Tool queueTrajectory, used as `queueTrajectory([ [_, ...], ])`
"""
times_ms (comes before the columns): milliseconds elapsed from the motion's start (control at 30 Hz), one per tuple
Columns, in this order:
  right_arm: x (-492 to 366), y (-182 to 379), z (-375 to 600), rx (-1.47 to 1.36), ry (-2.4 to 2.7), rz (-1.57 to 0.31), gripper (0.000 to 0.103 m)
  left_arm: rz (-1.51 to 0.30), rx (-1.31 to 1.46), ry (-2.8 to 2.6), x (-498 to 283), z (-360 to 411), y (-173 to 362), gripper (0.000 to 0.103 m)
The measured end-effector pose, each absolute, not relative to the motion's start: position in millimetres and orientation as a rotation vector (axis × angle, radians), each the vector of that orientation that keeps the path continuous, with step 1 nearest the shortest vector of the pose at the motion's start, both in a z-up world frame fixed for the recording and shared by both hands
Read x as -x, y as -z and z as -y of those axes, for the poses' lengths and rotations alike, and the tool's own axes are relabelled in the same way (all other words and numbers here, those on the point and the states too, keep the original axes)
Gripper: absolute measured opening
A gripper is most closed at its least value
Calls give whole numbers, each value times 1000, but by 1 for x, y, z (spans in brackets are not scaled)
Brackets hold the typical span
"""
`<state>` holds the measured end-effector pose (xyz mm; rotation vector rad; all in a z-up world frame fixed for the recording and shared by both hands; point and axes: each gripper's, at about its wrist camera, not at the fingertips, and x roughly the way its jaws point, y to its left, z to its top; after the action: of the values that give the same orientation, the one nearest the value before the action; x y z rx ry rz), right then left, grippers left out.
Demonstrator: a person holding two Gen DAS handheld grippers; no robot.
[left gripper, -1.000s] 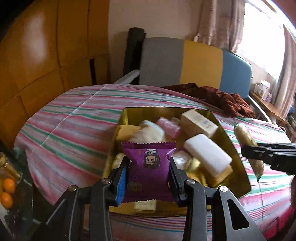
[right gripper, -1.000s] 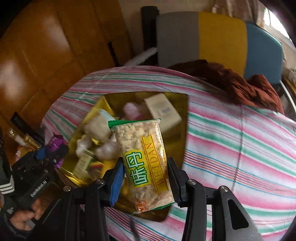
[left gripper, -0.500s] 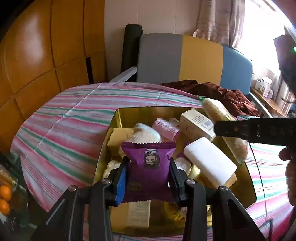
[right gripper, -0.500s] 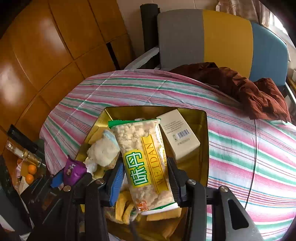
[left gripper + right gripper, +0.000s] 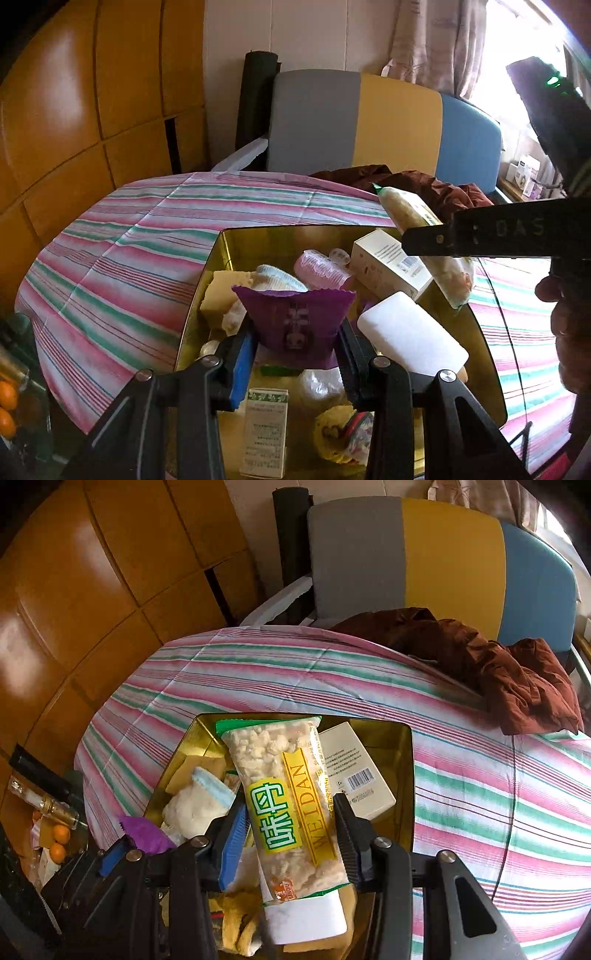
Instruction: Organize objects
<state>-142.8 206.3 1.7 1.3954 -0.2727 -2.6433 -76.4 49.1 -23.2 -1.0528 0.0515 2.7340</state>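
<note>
A gold tin box sits on the striped tablecloth, full of small items. My left gripper is shut on a purple snack packet and holds it over the box's near side. My right gripper is shut on a clear rice-cracker packet with a yellow label, held over the box. That packet also shows in the left wrist view, above the box's right side. The purple packet shows in the right wrist view at lower left.
In the box lie a cream carton, a white block, a pink roller, a white sock and a small green-labelled box. A brown cloth lies at the table's back. A chair stands behind. Oranges sit at far left.
Both grippers have moved in over the box with their packets. The rice-cracker packet has come from the right of the box to above its right side. The purple packet has tipped forward.
</note>
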Motion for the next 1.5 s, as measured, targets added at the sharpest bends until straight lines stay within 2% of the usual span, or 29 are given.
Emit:
queueTrajectory([
  [133, 149, 3, -206, -1412, 2630, 288, 46, -45, 1053, -2731, 79, -52, 24, 42],
  [233, 152, 7, -207, -1405, 2612, 334, 51, -36, 1057, -2728, 80, -53, 26, 52],
  [300, 152, 9, -209, -1407, 2614, 356, 51, -31, 1056, -2726, 81, -52, 26, 63],
  [400, 149, 10, -209, -1409, 2620, 358, 52, -31, 1045, -2736, 79, -51, 25, 73],
  [700, 108, 0, -209, -1357, 2777, 213, 58, -25, 1025, -2764, 69, -43, 21, 85],
  [767, 96, -2, -207, -1332, 2827, 155, 63, -20, 1021, -2774, 63, -39, 18, 89],
  [833, 83, -4, -206, -1308, 2870, 115, 73, 6, 1016, -2781, 58, -33, 16, 92],
  [900, 67, -2, -206, -1297, 2919, 85, 75, 28, 1017, -2791, 51, -27, 13, 97],
  [1067, 33, 6, -211, -1300, 3013, 87, 78, 58, 1002, -2808, 32, -20, 8, 103],
  [1500, 2, 11, -210, -1259, 3091, 42, 78, 11, 984, -2837, 2, -36, -3, 103],
])
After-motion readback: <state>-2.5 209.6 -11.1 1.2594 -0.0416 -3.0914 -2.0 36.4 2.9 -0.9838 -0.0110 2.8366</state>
